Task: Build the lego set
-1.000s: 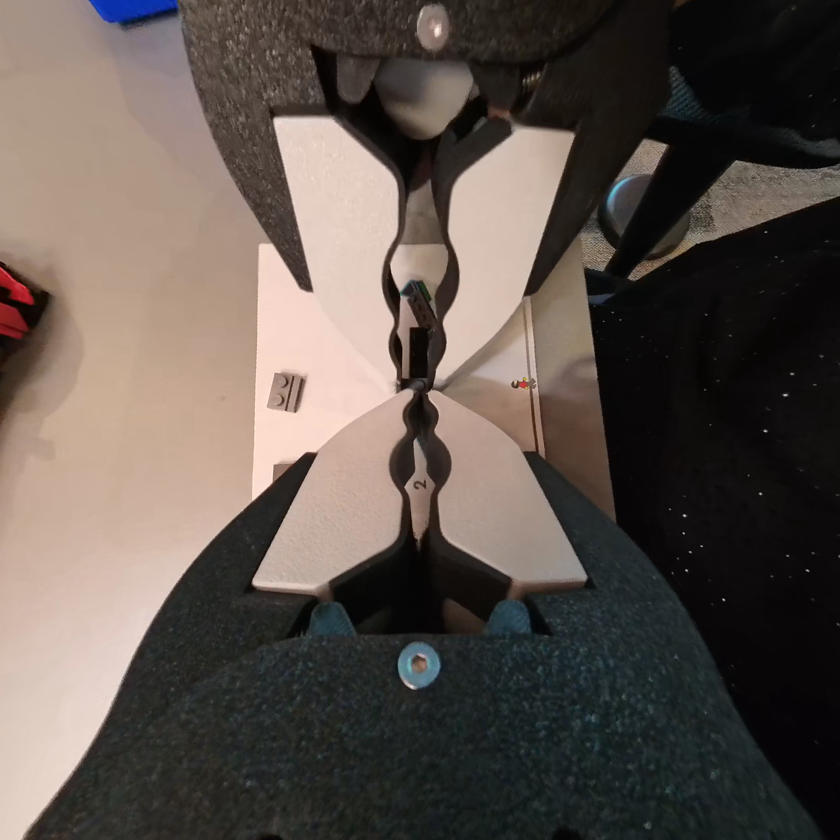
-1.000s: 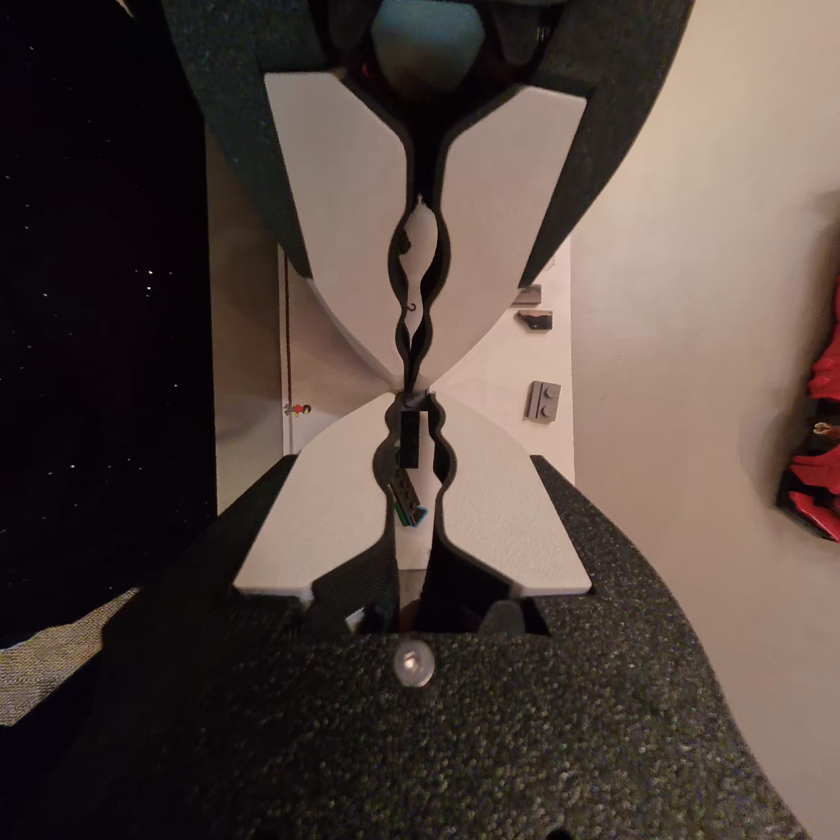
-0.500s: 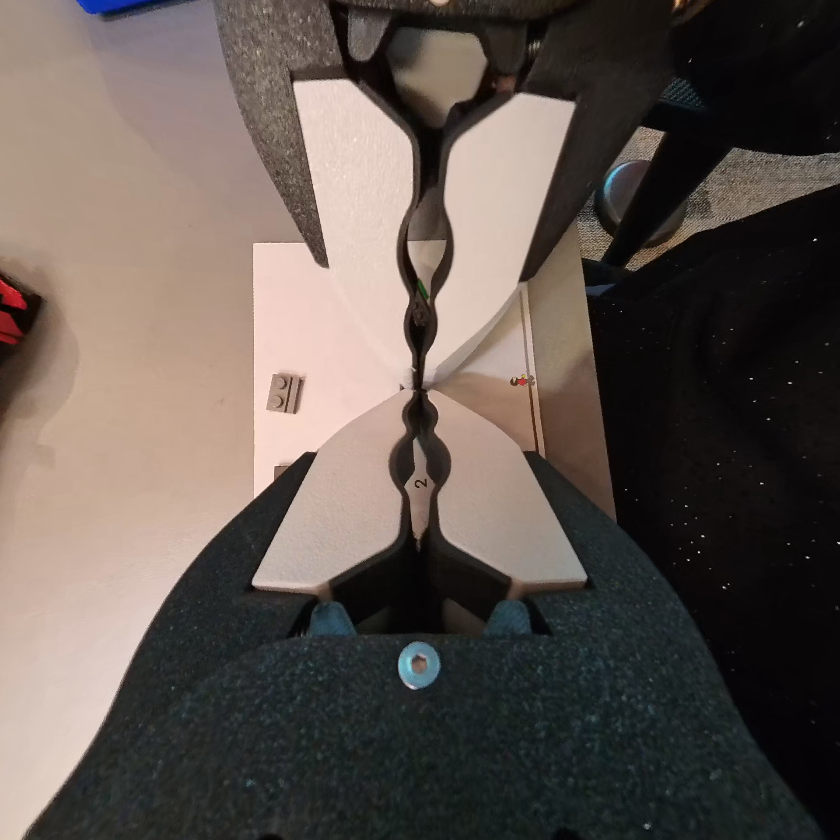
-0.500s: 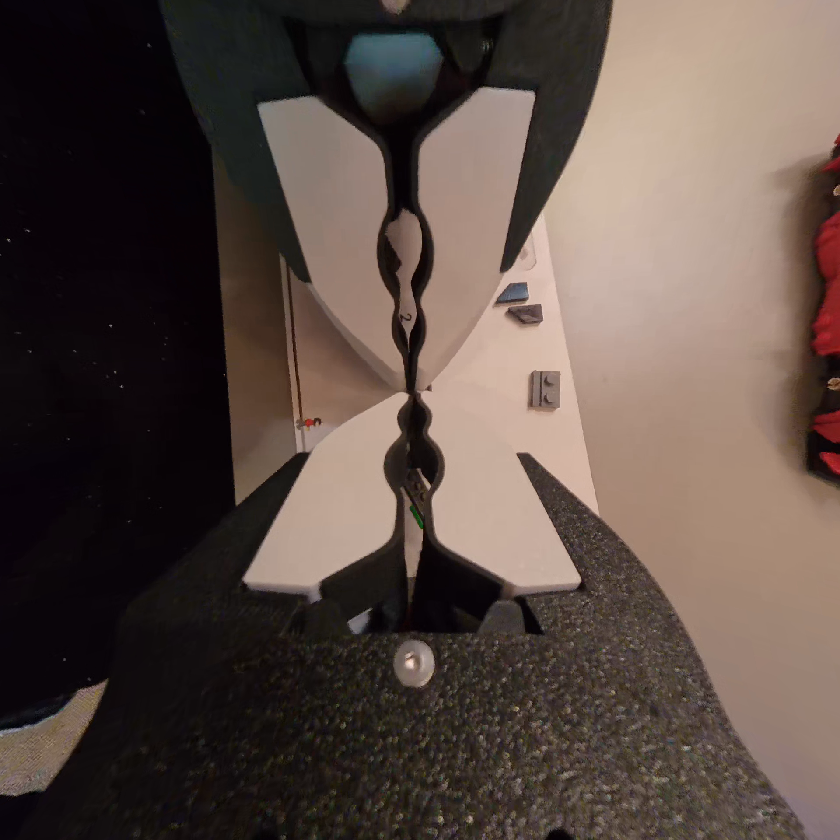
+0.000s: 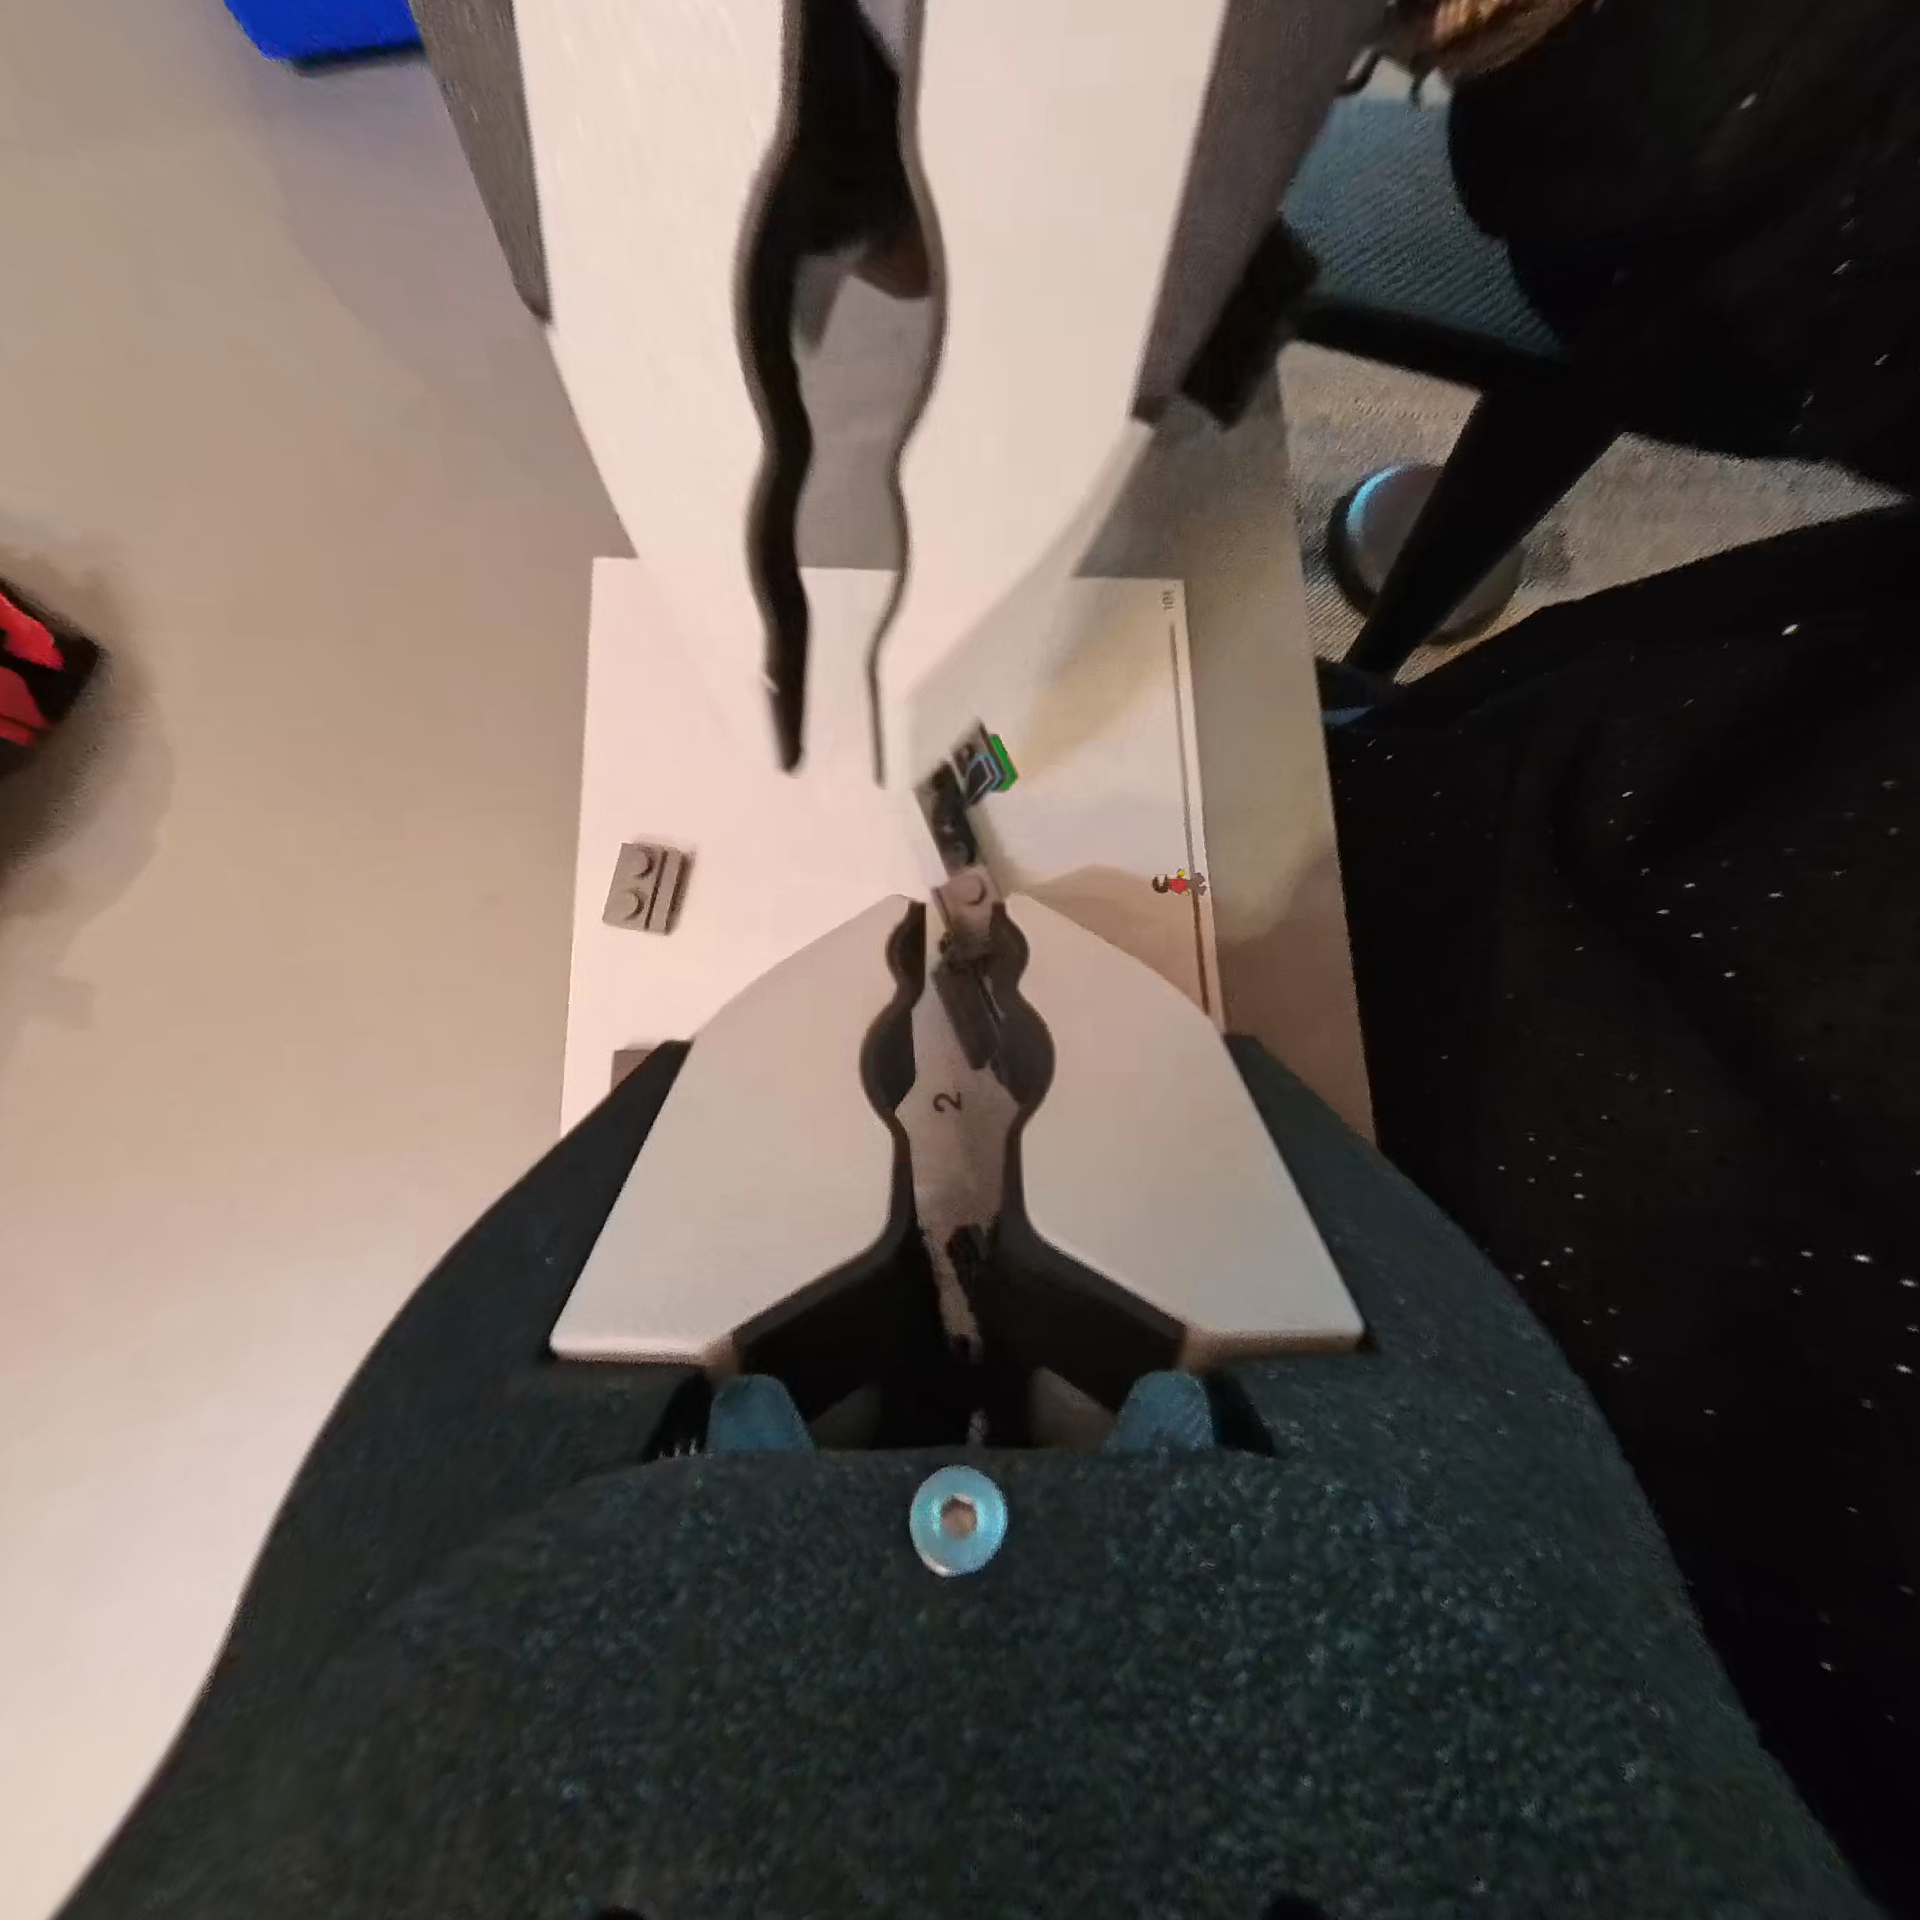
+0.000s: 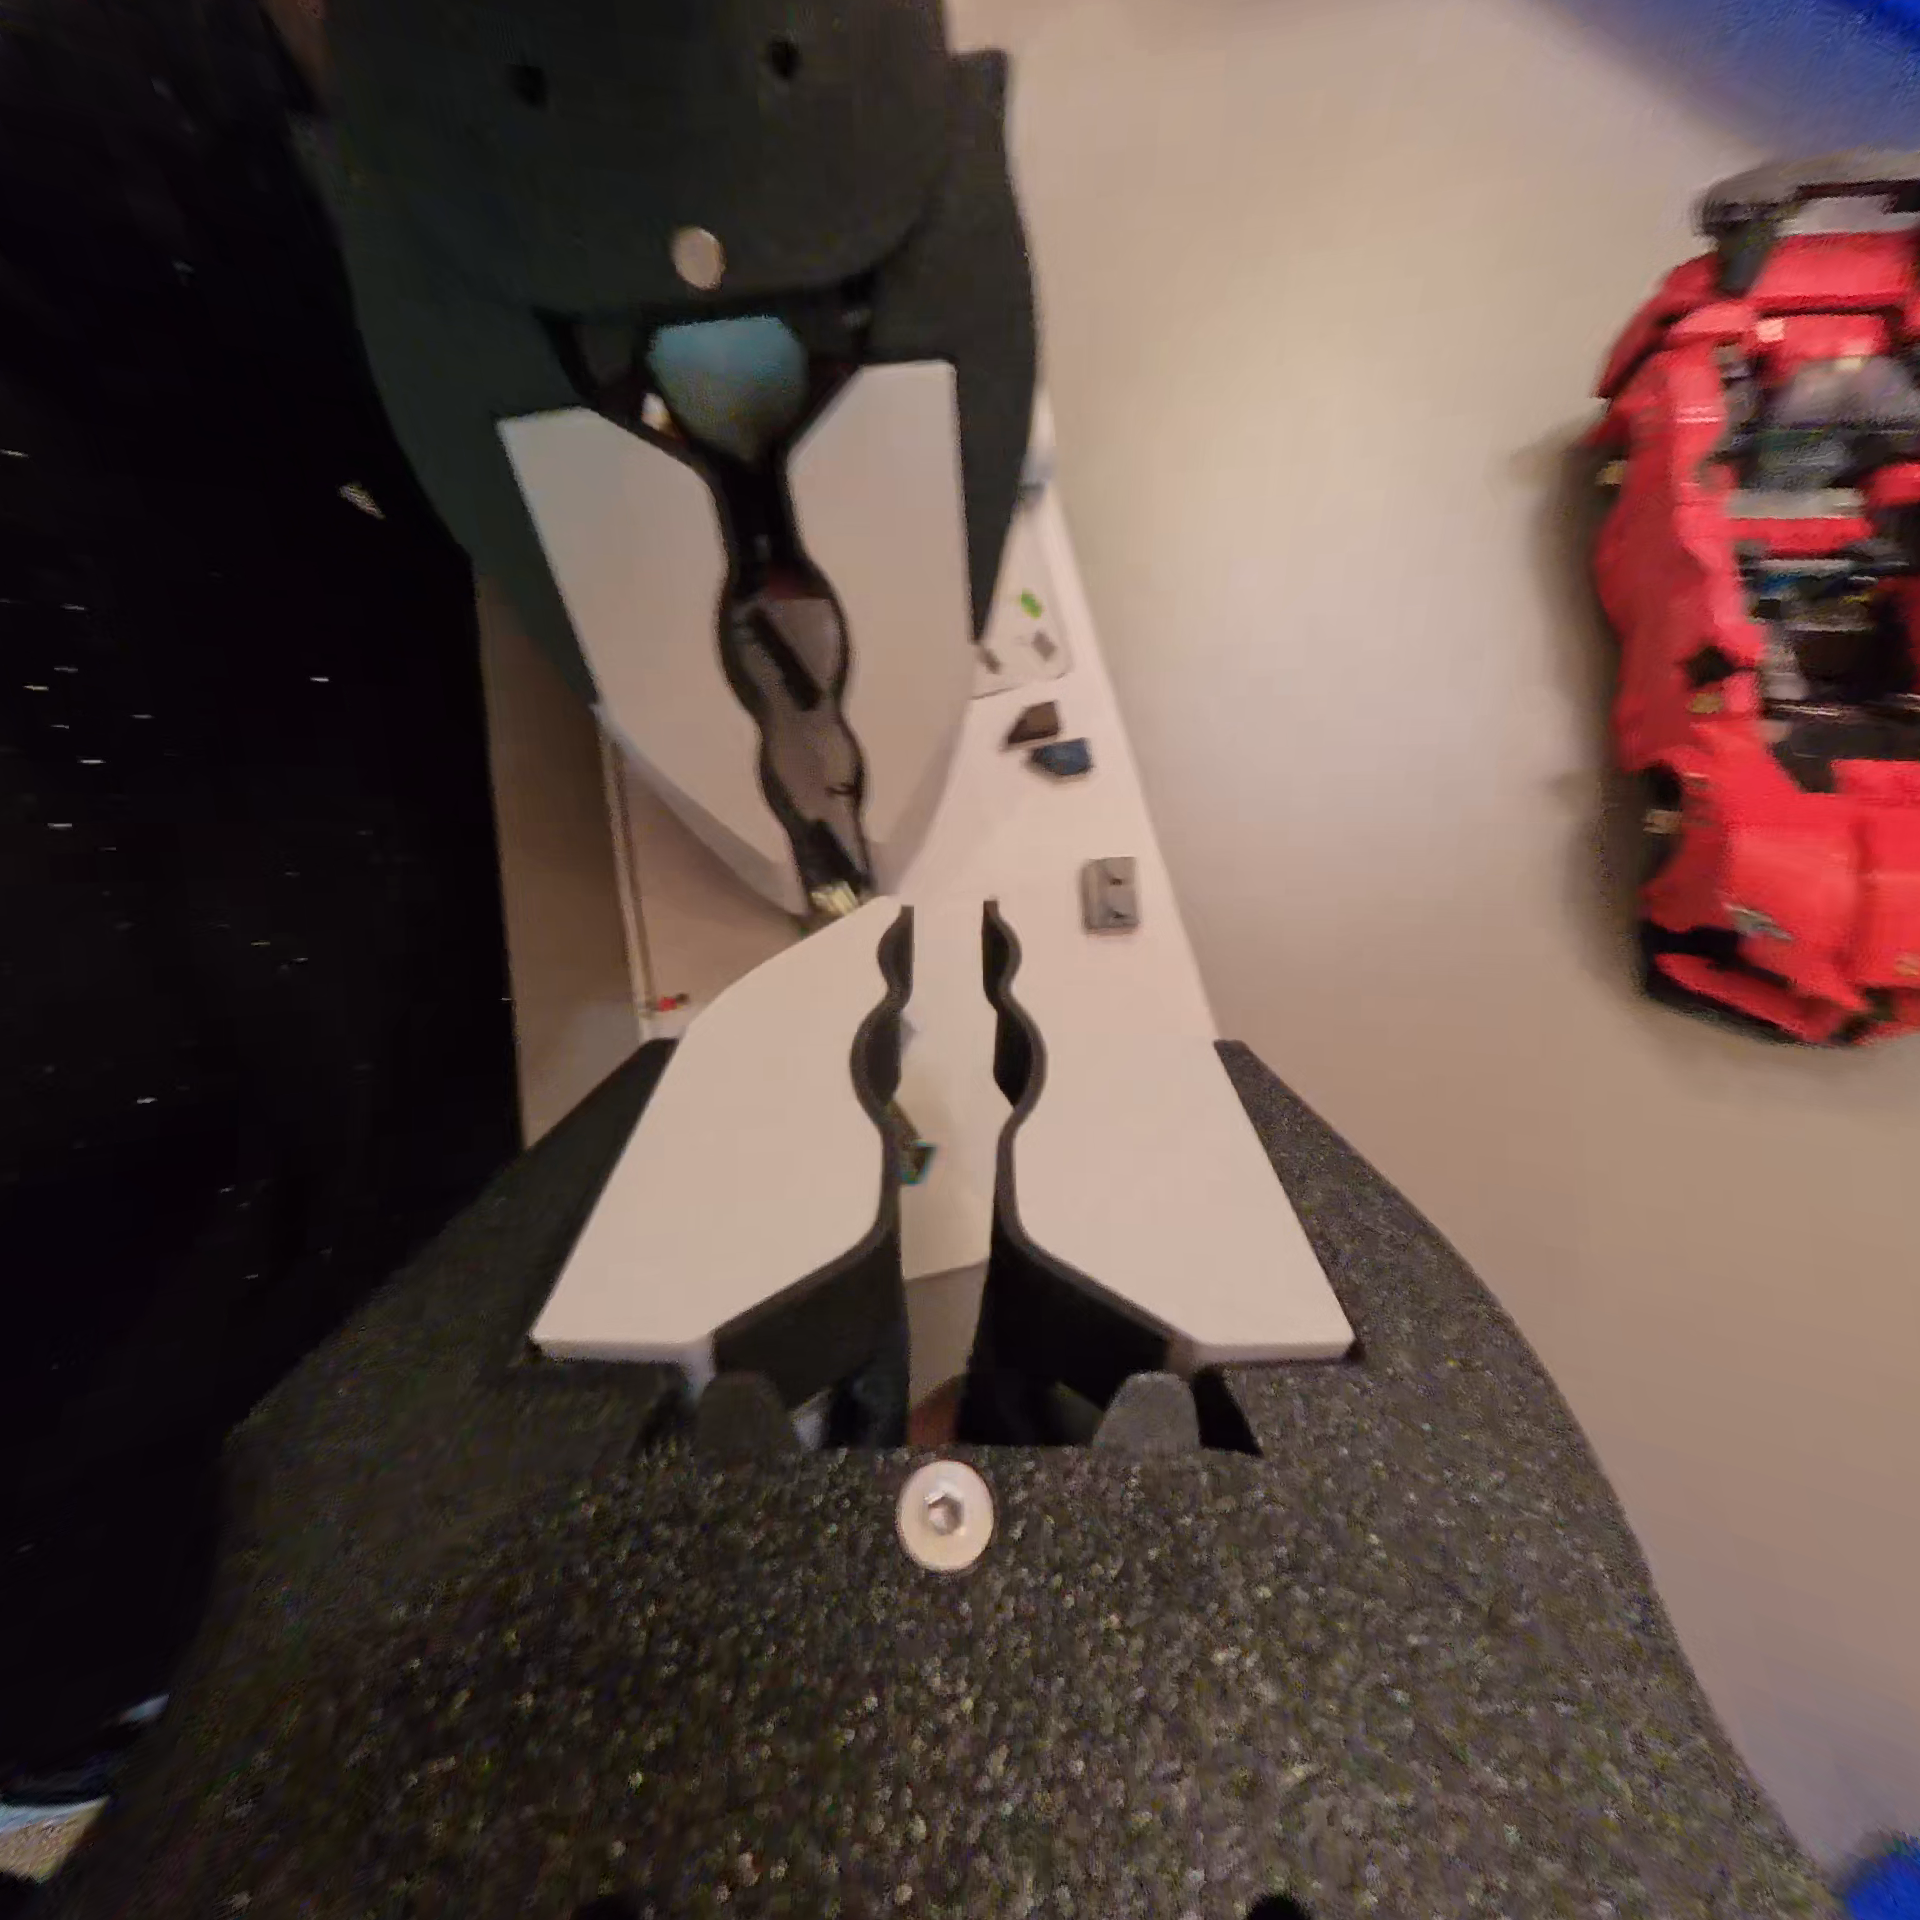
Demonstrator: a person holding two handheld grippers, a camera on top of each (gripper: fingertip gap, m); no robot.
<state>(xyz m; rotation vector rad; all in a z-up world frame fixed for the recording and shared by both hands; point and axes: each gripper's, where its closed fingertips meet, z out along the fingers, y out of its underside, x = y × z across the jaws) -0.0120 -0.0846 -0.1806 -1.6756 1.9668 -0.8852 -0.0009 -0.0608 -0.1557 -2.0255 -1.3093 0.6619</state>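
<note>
My left gripper point(image 5: 961, 914) is shut on a thin dark lego assembly point(image 5: 966, 821) that has a green end. The assembly sticks out past its fingertips over the white instruction booklet point(image 5: 707, 727). My right gripper point(image 6: 943, 914) is open and empty, tip to tip with the left gripper point(image 6: 831, 894). In the left wrist view the right gripper point(image 5: 836, 764) is blurred, with one finger beside the assembly. The green end point(image 6: 916, 1155) peeks out under the right gripper's left finger.
A grey two-stud plate point(image 5: 646, 890) lies on the booklet, also in the right wrist view point(image 6: 1112, 894). Small dark and blue pieces point(image 6: 1049, 743) lie farther along the page. A red lego car point(image 6: 1787, 623) sits on the table. The table edge and a chair base point(image 5: 1423, 551) are nearby. Only a small space, under 4 cm, lies between the two pairs of fingers. From either gripper's tips it is about 5 cm to the grey two-stud plate point(image 5: 646, 890). It turns up in the right wrist view point(image 6: 1112, 891) as well.
My right gripper has opened, let go of the dark assembly and drawn back. The assembly now stays in my left gripper, which has hardly moved.
</note>
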